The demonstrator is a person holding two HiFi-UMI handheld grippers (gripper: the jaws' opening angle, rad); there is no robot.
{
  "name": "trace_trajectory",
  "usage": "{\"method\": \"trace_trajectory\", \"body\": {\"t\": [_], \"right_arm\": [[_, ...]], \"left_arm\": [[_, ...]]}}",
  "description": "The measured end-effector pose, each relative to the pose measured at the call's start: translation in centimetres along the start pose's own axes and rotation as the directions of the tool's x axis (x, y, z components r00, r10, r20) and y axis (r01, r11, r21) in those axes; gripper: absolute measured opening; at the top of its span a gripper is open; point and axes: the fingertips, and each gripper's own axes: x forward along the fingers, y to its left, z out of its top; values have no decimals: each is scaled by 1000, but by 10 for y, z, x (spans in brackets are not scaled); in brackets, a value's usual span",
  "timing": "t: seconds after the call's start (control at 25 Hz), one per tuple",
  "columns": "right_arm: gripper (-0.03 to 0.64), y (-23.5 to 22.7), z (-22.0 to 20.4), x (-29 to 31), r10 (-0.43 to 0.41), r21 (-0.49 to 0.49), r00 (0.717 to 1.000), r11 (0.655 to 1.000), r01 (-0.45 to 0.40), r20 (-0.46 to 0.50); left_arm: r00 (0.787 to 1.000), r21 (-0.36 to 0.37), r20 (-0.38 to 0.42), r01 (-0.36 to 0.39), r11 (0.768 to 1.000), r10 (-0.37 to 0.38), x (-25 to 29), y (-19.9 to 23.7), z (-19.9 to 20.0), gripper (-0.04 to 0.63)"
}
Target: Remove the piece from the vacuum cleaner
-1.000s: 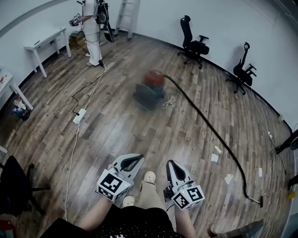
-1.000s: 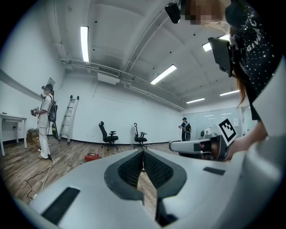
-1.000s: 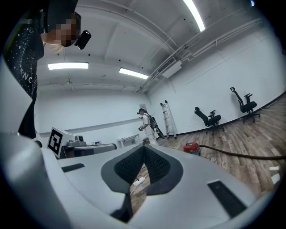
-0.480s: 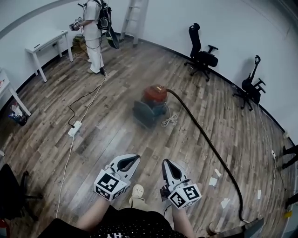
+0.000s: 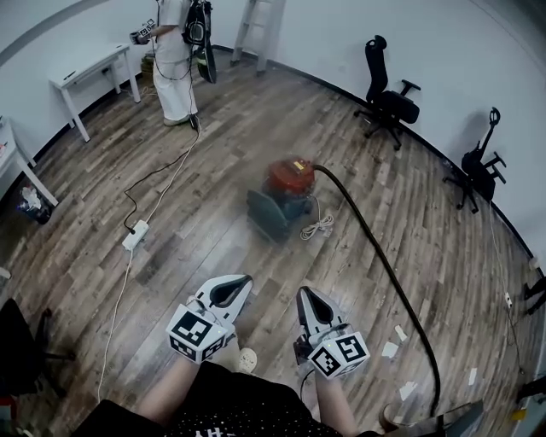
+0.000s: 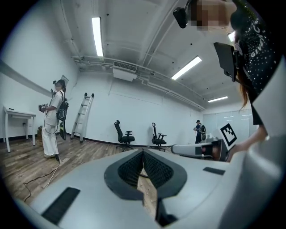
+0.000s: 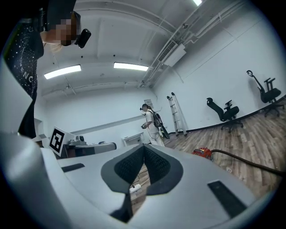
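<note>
A red and dark-blue canister vacuum cleaner (image 5: 281, 196) sits on the wooden floor ahead of me, small and red in the right gripper view (image 7: 203, 153). Its long black hose (image 5: 388, 273) curves off to the right toward the lower right corner. My left gripper (image 5: 241, 279) and right gripper (image 5: 302, 293) are held side by side low in the head view, well short of the vacuum. Both are shut with nothing between the jaws; the tips meet in the left gripper view (image 6: 143, 150) and the right gripper view (image 7: 143, 146).
A person in white (image 5: 175, 51) stands at the far left by a white table (image 5: 90, 72) and a ladder (image 5: 260, 26). A power strip (image 5: 134, 234) with cables lies on the floor at left. Two office chairs (image 5: 388, 90) stand by the far wall. Paper scraps (image 5: 392, 346) lie at right.
The view has moved forward: the vacuum sits lower and nearer in the frame, and the person and chairs have shifted right. Both grippers stay shut and side by side.
</note>
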Motion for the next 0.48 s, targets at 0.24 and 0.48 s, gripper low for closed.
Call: {"method": "trace_trajectory", "body": {"t": [0.24,0.48], "right_arm": [[12,-49,3,48,-24,22,1000,999,24,-9],[12,-114,33,123,-69,-15,998,998,69,11]], "left_arm": [[1000,-6,-1,9,1000,-9,59,48,3,9],[999,102,-11,47,994,-46,137,111,22,9]]}}
